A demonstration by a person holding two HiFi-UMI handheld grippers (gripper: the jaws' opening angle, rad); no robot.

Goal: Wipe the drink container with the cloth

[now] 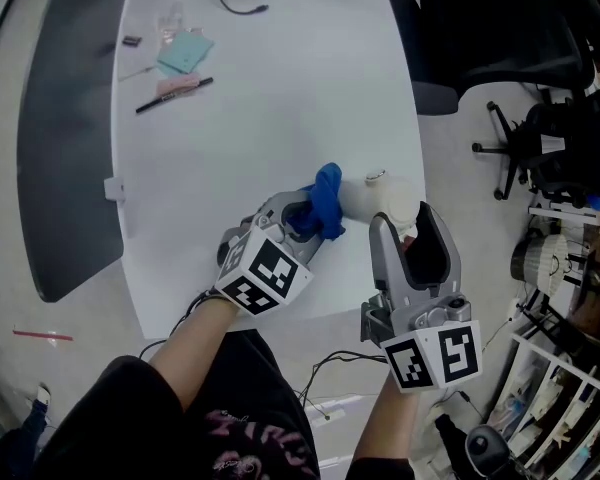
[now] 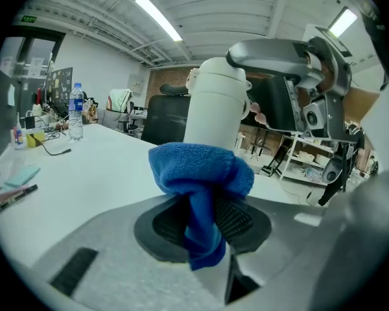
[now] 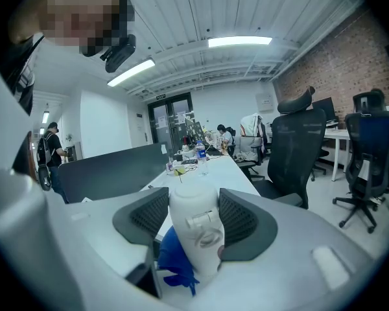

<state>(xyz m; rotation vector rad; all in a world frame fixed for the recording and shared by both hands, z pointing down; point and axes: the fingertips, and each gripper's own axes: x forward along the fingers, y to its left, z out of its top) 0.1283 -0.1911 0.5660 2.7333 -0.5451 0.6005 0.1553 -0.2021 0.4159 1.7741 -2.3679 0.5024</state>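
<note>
A white drink container (image 1: 376,197) is held tilted above the white table (image 1: 270,118), near its front edge. My right gripper (image 1: 412,230) is shut on the container (image 3: 196,235), with one jaw on each side of its body. My left gripper (image 1: 313,220) is shut on a blue cloth (image 1: 323,204). The bunched cloth (image 2: 200,173) presses against the lower side of the container (image 2: 212,103). In the right gripper view the cloth (image 3: 176,259) shows at the container's lower left.
At the table's far left lie a teal pad (image 1: 185,52), a black marker (image 1: 173,95) and a small clear object (image 1: 170,23). A black cable (image 1: 232,1) lies at the far end. Office chairs (image 1: 505,38) stand right of the table, and shelving (image 1: 565,298) stands at right.
</note>
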